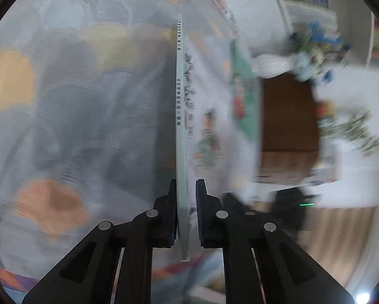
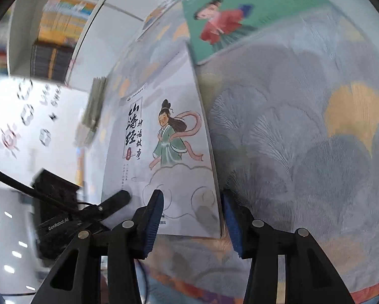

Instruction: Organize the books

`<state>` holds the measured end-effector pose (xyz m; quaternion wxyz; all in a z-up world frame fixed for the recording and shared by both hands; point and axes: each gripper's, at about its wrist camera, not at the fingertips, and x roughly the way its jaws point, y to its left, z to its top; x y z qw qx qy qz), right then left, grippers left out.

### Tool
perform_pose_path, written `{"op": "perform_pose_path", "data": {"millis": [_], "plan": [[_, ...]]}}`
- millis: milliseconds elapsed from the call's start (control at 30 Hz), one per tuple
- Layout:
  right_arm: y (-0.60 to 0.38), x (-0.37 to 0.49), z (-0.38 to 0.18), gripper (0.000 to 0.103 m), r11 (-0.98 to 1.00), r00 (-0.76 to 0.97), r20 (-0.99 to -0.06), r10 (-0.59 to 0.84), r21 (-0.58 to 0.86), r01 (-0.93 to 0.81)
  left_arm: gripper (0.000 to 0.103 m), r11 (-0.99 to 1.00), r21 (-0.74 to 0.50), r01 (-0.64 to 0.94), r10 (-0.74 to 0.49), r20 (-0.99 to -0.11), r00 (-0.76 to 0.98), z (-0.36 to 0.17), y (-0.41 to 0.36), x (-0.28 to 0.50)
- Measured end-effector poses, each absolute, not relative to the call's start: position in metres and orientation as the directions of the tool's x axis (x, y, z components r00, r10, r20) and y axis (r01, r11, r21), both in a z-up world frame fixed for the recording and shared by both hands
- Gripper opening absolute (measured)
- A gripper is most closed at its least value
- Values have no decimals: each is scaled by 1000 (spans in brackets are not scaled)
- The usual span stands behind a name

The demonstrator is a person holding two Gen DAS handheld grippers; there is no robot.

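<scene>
Taking the white storybook [image 2: 164, 152] as landmark: nearest in the left wrist view, the left tongs [image 1: 186, 197] are clamped thin on its spine edge [image 1: 180, 152], which runs straight ahead between the pads. In the right wrist view the right tongs [image 2: 192, 202] stand half wide around the book's lower corner, the book's edge between the pads, though I cannot tell whether they press it. The book looks tipped up off the patterned cloth [image 2: 303, 131] rather than lying flat. Beyond its top edge lies a green book [image 2: 240, 17] on the same cloth. Farther off, left of the white book, a bookshelf [image 2: 60, 33] with rows of books shows, blurred. Judging by this, the sorting is only partly done: one book is in hand, the green one not yet dealt with.
</scene>
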<state>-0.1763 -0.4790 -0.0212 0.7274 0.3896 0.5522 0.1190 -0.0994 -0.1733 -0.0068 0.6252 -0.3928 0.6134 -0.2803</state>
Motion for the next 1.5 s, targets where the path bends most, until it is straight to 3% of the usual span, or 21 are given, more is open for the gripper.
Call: {"op": "perform_pose_path", "data": {"millis": [100,233,333,433,500,567,733,900,1033,1167,1500], "plan": [[-499,-183,-37,55,478,394,-580,713,813,333,8,400,-895,-196,-903,-422,86,-4,-175,-94],[-508,-176,-62,55,257,450,-409,794,897,361,8,302,-915,-267,-938,-335,87,-8,-178,-92],[-503,-167,-59,55,245,453,-384,805,910,335,8,250,-918,-308,-953,-290,88,-14,-177,-95],[-485,-152,-56,52,245,443,-369,817,918,311,8,268,-913,-307,-949,-305,81,-10,-173,-100],[-479,-147,-50,44,294,433,-404,806,908,299,8,296,-910,-290,-940,-331,78,-6,-167,-100],[-471,-147,-35,39,423,414,-497,763,868,261,8,371,-896,-244,-915,-398,69,-1,-160,-101],[-433,-151,8,37,735,388,-706,592,671,99,8,501,-852,-151,-856,-513,57,9,-158,-100],[-406,-161,29,37,847,407,-781,474,531,32,8,652,-755,68,-758,-648,70,39,-165,-102],[-383,-167,53,37,905,444,-804,395,423,-41,10,676,-710,200,-735,-668,114,71,-160,-103],[-356,-161,84,37,928,484,-798,359,360,-96,14,656,-722,221,-754,-641,145,90,-136,-97],[-252,-96,142,38,894,562,-696,448,365,-261,14,669,-706,233,-734,-576,361,141,-19,-56]]}}
